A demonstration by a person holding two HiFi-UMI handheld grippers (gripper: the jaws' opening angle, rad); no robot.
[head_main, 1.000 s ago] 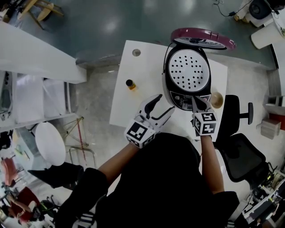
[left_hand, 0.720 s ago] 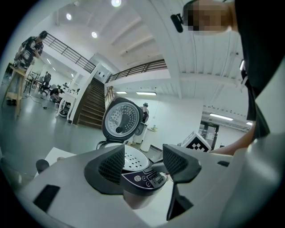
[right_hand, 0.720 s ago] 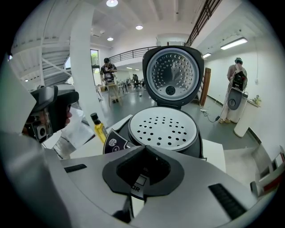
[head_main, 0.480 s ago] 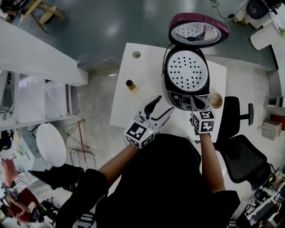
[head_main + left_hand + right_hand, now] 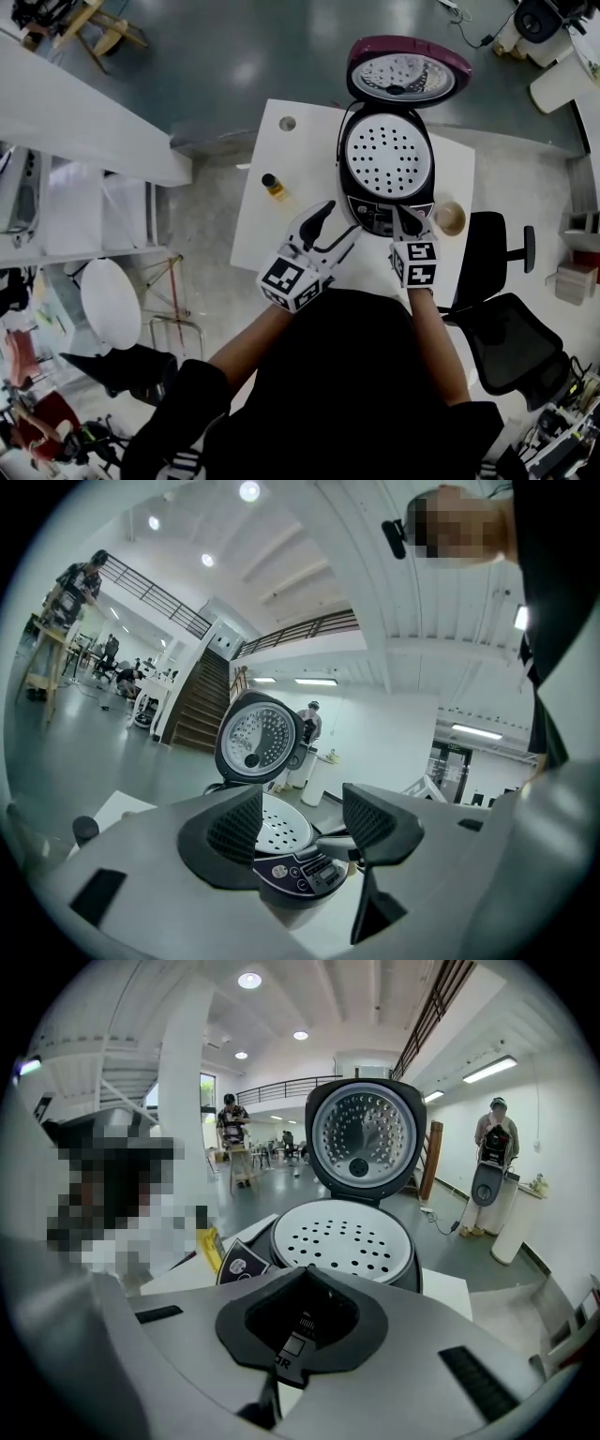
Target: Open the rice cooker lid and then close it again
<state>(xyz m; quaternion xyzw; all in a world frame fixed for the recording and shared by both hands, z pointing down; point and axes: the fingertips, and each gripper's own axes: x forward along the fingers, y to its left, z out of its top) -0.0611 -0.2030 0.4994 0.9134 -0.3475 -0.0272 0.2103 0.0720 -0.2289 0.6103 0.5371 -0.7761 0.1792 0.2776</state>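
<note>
The black rice cooker (image 5: 384, 169) stands on the white table (image 5: 281, 211) with its maroon lid (image 5: 408, 73) swung fully up at the back, so its perforated white inner plate (image 5: 387, 155) is bare. My right gripper (image 5: 409, 223) is shut with nothing in it, and its tips rest at the cooker's front control panel (image 5: 382, 214). In the right gripper view the raised lid (image 5: 364, 1143) and the plate (image 5: 342, 1237) lie beyond the shut jaws (image 5: 298, 1335). My left gripper (image 5: 330, 225) is open and empty at the cooker's front left; the panel (image 5: 305, 872) shows between its pads (image 5: 236, 827).
A small bottle of yellow liquid (image 5: 272, 182) stands left of the cooker. A brown cup (image 5: 450, 217) sits at the cooker's right. A black office chair (image 5: 502, 281) is beside the table's right edge. White shelving (image 5: 84, 122) fills the left.
The lid has swung from half raised to fully upright, showing its shiny underside. Both grippers have stayed almost where they were.
</note>
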